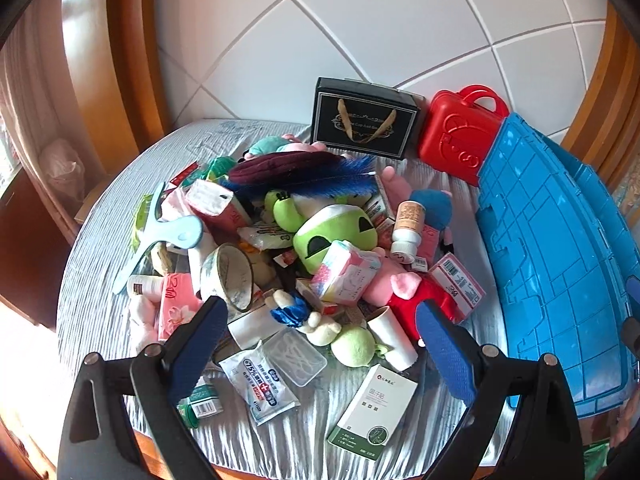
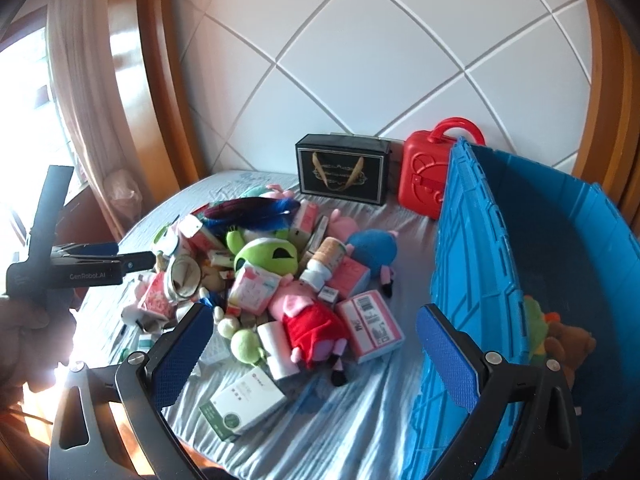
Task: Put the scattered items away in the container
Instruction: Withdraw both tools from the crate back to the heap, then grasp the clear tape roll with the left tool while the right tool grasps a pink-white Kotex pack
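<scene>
- Only the right wrist view looked inside the blue container (image 2: 560, 248), where two plush toys (image 2: 556, 340) lay against its near wall; the left wrist view showed just its outer ribbed wall.
- The left gripper (image 1: 320, 320) hung spread and empty above the pile of scattered items (image 1: 304, 248) heaped on the bed (image 1: 100, 264), left of the container.
- The right gripper (image 2: 316, 324) was likewise spread, holding nothing.
- Behind the pile stood one black gift box (image 1: 364, 120) and one red case (image 1: 460, 136), side by side.

My left gripper (image 1: 322, 340) and right gripper (image 2: 314, 344): black frames, blue textured pads (image 1: 444, 354), silver screws, "GenRobot.AI" marking.
</scene>
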Demonstrator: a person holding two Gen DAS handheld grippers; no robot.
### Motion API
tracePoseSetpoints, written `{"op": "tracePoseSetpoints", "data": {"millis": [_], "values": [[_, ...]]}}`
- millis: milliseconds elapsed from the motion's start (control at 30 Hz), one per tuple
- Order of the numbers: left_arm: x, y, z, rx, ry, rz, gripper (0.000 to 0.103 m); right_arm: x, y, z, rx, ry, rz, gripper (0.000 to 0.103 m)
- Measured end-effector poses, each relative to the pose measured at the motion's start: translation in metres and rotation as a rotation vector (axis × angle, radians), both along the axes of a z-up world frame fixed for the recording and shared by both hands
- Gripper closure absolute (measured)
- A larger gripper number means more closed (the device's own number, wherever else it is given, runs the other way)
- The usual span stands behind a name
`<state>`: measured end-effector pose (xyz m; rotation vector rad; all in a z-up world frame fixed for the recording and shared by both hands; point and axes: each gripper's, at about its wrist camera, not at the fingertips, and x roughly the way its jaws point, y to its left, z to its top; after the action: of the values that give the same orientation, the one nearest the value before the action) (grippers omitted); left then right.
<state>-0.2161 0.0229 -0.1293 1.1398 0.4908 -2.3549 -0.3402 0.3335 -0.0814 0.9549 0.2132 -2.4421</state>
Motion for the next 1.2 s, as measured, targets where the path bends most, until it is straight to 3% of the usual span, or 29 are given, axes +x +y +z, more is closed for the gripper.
{"op": "tracePoseSetpoints", "data": {"millis": [333, 633, 767, 933, 1033, 1067, 1200], "values": [[0.013, -0.071, -0.070, 0.040, -0.060, 0.061, 0.007, 0.004, -0.036, -0.007, 0.045, -0.013, 0.000, 0.000], [0.004, -0.144, -0.142, 0.179, -0.094, 0.061, 0.008, 0.002, -0.099, -0.025, 0.111, -0.059, -0.088, 0.000], [-0.009, -0.168, -0.171, 0.258, -0.124, 0.057, 0.014, 0.002, -0.123, -0.030, 0.125, -0.069, -0.123, 0.000], [-0.023, -0.173, -0.193, 0.293, -0.185, 0.001, 0.031, -0.001, -0.143, -0.040, 0.151, -0.078, -0.155, 0.000], [-0.024, -0.173, -0.194, 0.307, -0.178, -0.027, 0.045, -0.006, -0.148, -0.051, 0.156, -0.100, -0.185, 0.000], [-0.024, -0.174, -0.193, 0.309, -0.174, -0.036, 0.060, -0.008, -0.149, -0.055, 0.156, -0.108, -0.194, 0.000], [-0.021, -0.176, -0.189, 0.319, -0.178, -0.072, 0.061, -0.013, -0.154, -0.074, 0.161, -0.148, -0.208, 0.000]]}}
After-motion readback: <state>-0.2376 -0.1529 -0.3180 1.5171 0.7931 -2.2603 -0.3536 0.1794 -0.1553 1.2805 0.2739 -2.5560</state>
